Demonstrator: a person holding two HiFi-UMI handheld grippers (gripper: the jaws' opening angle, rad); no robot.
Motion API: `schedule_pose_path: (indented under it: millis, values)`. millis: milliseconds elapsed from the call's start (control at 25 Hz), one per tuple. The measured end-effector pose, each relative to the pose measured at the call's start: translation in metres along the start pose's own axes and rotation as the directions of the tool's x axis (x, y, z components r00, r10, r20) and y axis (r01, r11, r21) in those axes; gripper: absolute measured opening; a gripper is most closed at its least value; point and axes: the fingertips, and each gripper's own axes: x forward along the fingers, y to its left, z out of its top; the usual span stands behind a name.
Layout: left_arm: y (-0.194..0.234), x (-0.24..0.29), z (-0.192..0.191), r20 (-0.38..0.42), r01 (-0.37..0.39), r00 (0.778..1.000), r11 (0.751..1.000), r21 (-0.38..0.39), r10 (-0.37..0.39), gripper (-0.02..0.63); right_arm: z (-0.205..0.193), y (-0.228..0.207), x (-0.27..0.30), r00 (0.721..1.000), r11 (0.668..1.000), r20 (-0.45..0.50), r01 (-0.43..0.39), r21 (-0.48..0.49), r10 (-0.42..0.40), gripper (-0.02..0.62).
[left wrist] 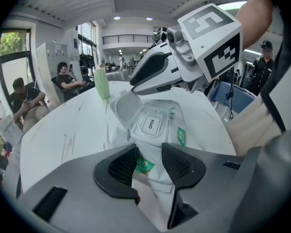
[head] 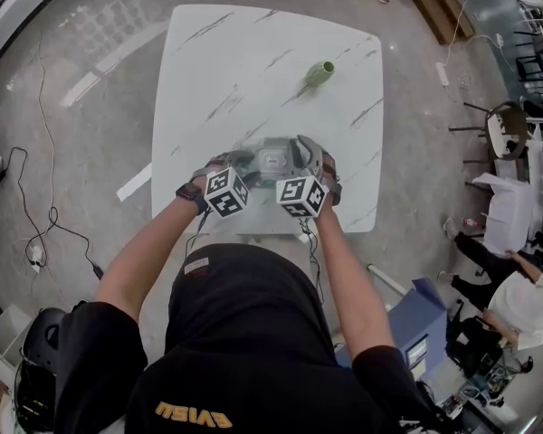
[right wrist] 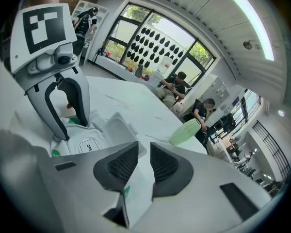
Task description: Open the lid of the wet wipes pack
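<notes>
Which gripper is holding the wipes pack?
The left gripper: it clamps one end of the wet wipes pack. The right gripper has its jaws apart, gripping nothing.

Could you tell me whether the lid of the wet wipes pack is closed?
No, the lid stands flipped up off the wet wipes pack, baring its OPEN label.

Far half of the counter (head: 253, 61) is open to me, bar one green container (head: 319, 73) at far right, with passing room on either side of it; the near edge is crowded; left tongs (head: 244, 161) and right tongs (head: 299, 152) flank the wet wipes pack (head: 273, 159); its raised lid (left wrist: 122, 108) blocks the gap between them; near corners free.
</notes>
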Motion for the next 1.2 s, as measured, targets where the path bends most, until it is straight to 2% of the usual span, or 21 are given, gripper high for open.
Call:
schedule_pose_path:
  millis: [400, 1040, 1200]
  values:
    - [0.002, 0.0, -0.003, 0.004, 0.003, 1.0, 1.0, -0.002, -0.003, 0.178, -0.016, 0.004, 0.011, 0.998, 0.998, -0.055, -0.021, 0.057, 0.024, 0.086]
    - [0.002, 0.0, -0.002, 0.008, 0.002, 1.0, 1.0, 0.0, -0.002, 0.178, -0.03, 0.014, 0.022, 0.991, 0.996, -0.105, -0.073, 0.057, 0.079, 0.084]
    - [0.003, 0.0, -0.002, 0.008, 0.002, 1.0, 1.0, 0.002, -0.002, 0.178, -0.031, 0.017, 0.025, 0.987, 0.994, -0.12, -0.102, 0.024, 0.105, 0.083]
